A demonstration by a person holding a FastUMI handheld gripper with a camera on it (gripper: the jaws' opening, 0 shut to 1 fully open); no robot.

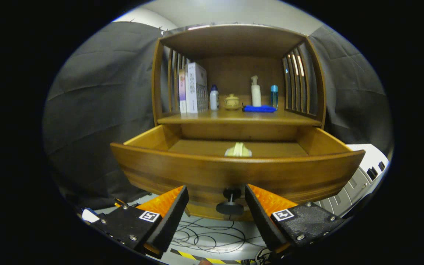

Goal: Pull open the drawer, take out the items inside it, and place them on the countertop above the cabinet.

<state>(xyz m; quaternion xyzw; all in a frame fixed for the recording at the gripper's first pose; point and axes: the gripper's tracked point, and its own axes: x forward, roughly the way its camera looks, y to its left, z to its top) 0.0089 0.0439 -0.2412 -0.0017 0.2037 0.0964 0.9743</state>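
Observation:
The wooden drawer (pixel 234 173) stands pulled out of the cabinet toward me. A pale yellowish item (pixel 238 150) lies on its floor near the front wall, partly hidden by that wall. The dark round knob (pixel 230 206) on the drawer front sits between my two fingers, touching neither. My gripper (pixel 216 195) is open, its fingers spread wide to either side of the knob. Above the drawer runs the countertop (pixel 234 117) of the cabinet.
On the countertop stand two boxes (pixel 193 88), a small white bottle (pixel 214 98), a little lidded pot (pixel 231 102), a white pump bottle (pixel 255 92), a blue bottle (pixel 274 96) and a blue cloth (pixel 259 108). Cables (pixel 212 235) lie on the floor below. A white unit (pixel 363 173) stands right of the drawer.

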